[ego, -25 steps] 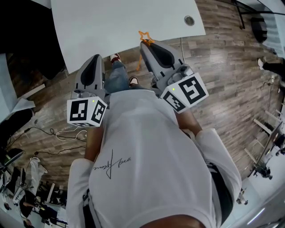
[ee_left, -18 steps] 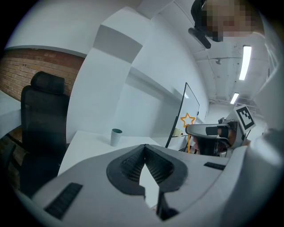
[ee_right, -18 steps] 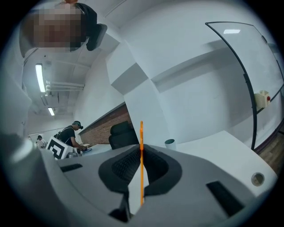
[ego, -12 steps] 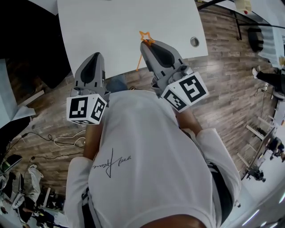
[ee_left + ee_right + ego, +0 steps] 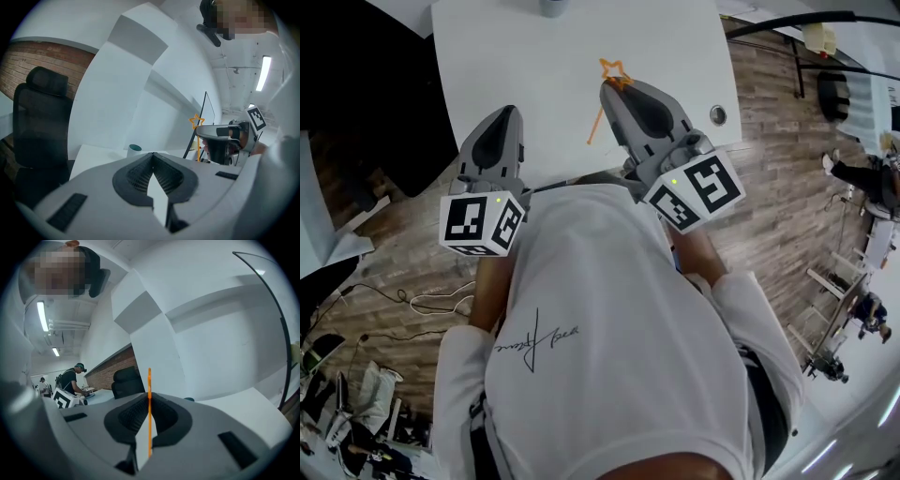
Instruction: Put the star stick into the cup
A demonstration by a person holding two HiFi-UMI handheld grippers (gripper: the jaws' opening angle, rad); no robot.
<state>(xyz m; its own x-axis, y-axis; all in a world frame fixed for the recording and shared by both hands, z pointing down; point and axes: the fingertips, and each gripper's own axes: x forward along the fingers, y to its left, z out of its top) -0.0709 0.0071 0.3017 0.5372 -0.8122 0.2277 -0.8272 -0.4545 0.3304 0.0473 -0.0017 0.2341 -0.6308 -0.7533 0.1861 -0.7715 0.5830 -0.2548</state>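
My right gripper (image 5: 610,91) is shut on the orange star stick (image 5: 613,71). The star pokes out past the jaw tips and the thin shaft hangs below them over the white table (image 5: 516,56). In the right gripper view the stick (image 5: 149,408) stands upright between the closed pads. My left gripper (image 5: 509,114) is shut and holds nothing, level with the right one and to its left. The cup (image 5: 551,7) stands at the table's far edge, cut off by the frame top. From the left gripper view the teal-rimmed cup (image 5: 134,149) is beyond the closed jaws (image 5: 153,154), and the star (image 5: 197,121) is to the right.
A round cable hole (image 5: 717,114) sits near the table's right corner. A black office chair (image 5: 41,122) stands left of the table. Wood floor with cables (image 5: 431,300) lies behind and to the left. Another person (image 5: 70,378) works at a far desk.
The table has slid closer beneath both grippers, so they now hang over its near part rather than the floor. The cup has come into view at the top. Both grippers stay shut.
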